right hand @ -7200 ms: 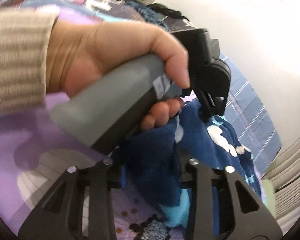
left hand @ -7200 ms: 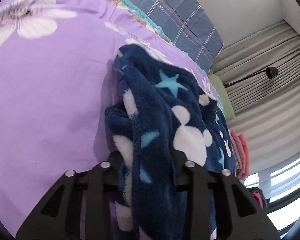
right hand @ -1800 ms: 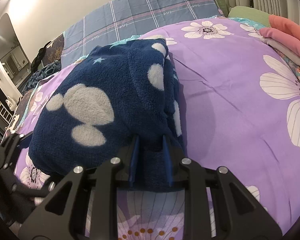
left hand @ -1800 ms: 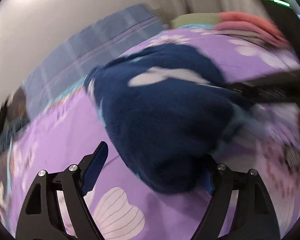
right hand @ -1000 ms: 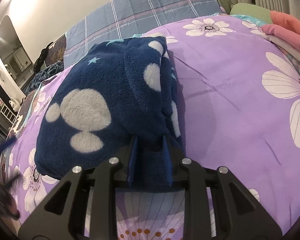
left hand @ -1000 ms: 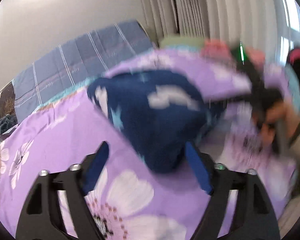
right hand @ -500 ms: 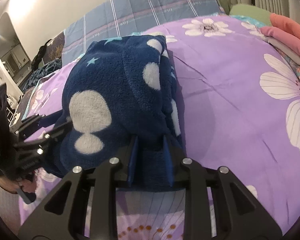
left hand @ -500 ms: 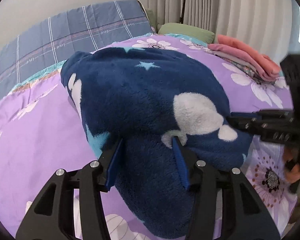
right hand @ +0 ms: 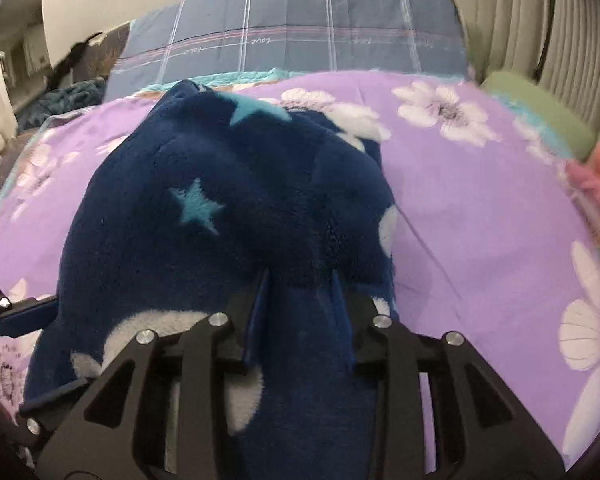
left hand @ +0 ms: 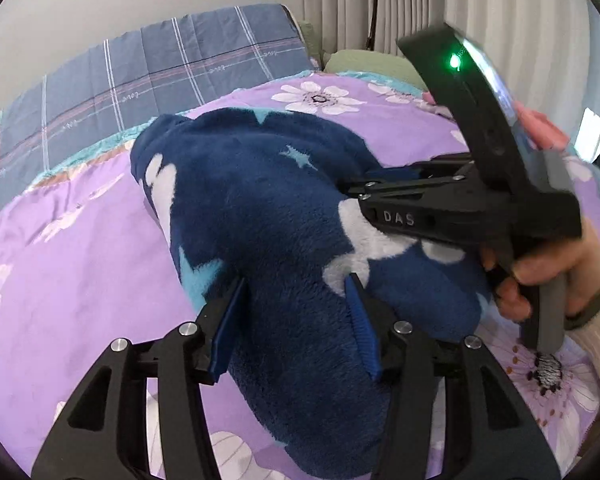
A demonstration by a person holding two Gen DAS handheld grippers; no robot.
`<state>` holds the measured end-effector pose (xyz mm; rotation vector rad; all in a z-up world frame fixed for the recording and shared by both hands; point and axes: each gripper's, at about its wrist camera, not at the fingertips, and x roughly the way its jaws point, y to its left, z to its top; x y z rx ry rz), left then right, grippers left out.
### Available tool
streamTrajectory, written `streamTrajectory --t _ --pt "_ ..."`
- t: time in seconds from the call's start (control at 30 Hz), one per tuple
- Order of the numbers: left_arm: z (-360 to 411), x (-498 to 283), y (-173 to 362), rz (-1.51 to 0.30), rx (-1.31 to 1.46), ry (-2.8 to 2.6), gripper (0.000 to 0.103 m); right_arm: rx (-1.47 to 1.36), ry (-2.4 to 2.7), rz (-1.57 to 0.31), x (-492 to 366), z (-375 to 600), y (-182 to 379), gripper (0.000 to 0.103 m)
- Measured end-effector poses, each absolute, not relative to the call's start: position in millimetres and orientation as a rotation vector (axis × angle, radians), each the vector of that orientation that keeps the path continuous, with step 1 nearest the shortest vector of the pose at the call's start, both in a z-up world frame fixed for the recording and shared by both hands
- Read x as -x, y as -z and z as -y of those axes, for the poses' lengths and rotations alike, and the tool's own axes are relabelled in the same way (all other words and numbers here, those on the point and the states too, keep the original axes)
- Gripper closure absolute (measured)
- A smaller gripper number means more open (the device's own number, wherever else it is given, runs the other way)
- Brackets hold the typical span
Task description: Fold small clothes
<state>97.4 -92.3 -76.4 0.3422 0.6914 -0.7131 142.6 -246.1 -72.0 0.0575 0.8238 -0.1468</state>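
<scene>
A navy fleece garment [left hand: 260, 208] with white blobs and pale blue stars lies bunched on the purple flowered bed cover [left hand: 80, 260]. My left gripper [left hand: 294, 316] is shut on its near left end, with thick fleece bulging between the blue pads. In the right wrist view the garment [right hand: 204, 168] fills the middle. My right gripper [right hand: 300, 304] holds a fold of its near edge; its jaws are opening and the fleece still fills the gap. In the left wrist view a hand [left hand: 540, 264] holds the right gripper [left hand: 358, 192], which reaches in from the right.
A blue plaid pillow [right hand: 300, 40] lies along the head of the bed. A green pillow [right hand: 540, 116] and folded pink clothes [right hand: 596, 176] sit at the right edge, with curtains [left hand: 500, 20] behind. A dark teal blanket [right hand: 68, 96] lies at the far left.
My left gripper closed on the garment's end and has held still since. My right gripper swung leftward with its fold, closer to the left gripper, and its pads have parted slightly.
</scene>
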Motion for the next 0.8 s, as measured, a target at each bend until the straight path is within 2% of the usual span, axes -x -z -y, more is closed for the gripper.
streamTrajectory --t 0.13,0.23,0.3,0.4,0.57,0.67,0.8 --pt "89 -100 69 -0.706 -0.327 0.717 0.05 -0.057 0.13 -0.825 -138 248 70 0.071" --pt "76 -98 53 -0.713 -0.218 0.735 0.063 -0.128 0.082 -0.813 -132 260 70 0.07" --pt "73 -100 45 -0.691 -0.202 0.73 0.077 -0.153 0.062 -0.797 -130 263 73 0.07" --pt "75 -116 33 -0.643 -0.202 0.688 0.077 -0.152 0.052 -0.767 -128 261 74 0.07" --pt "81 -198 46 -0.78 -0.019 0.705 0.077 -0.163 0.053 -0.739 -125 261 76 0.07" --pt "101 -220 82 -0.773 -0.157 0.703 0.078 -0.172 0.052 -0.745 -128 263 78 0.07" --pt "111 -205 84 -0.716 -0.241 0.637 0.08 -0.178 0.041 -0.752 -131 265 78 0.07"
